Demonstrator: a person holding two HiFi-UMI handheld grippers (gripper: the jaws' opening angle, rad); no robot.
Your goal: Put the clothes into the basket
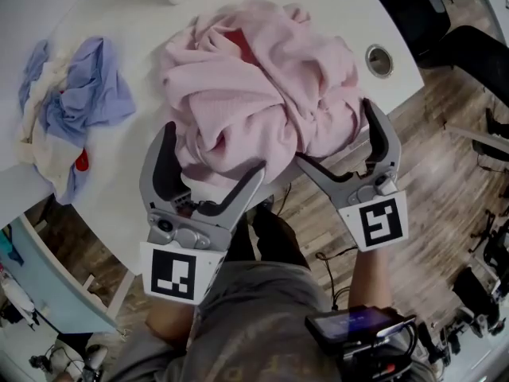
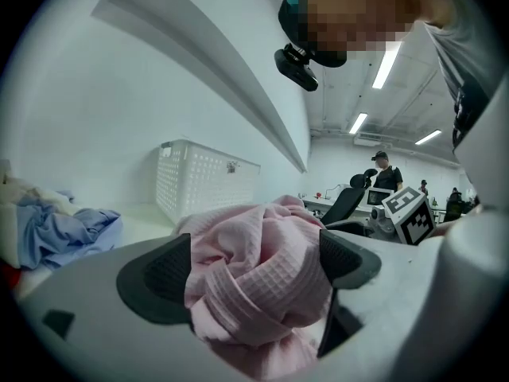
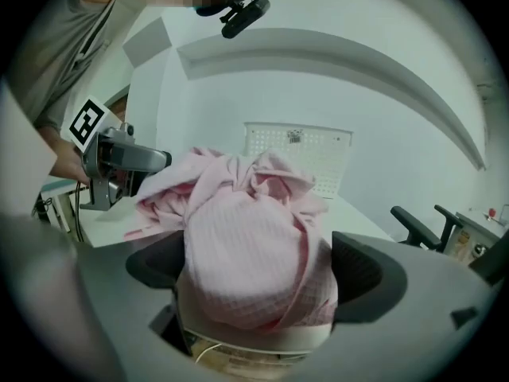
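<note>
No readable text anywhere from my end. Marker cube [image 1: 172,275] behind the left gripper [image 1: 215,146] carries a black-and-white square code, no letters. Second cube [image 1: 379,222] behind the right gripper [image 1: 334,131], same kind. Small tag [image 3: 295,136] on the white basket [image 3: 318,161] beyond the jaws is too tiny to read. Device screen [image 1: 358,323] behind the right gripper is blurred, illegible.

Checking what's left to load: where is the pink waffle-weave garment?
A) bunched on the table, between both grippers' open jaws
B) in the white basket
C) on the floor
A: the pink waffle-weave garment lies bunched on the white table, the left gripper and right gripper open around its near side.
</note>
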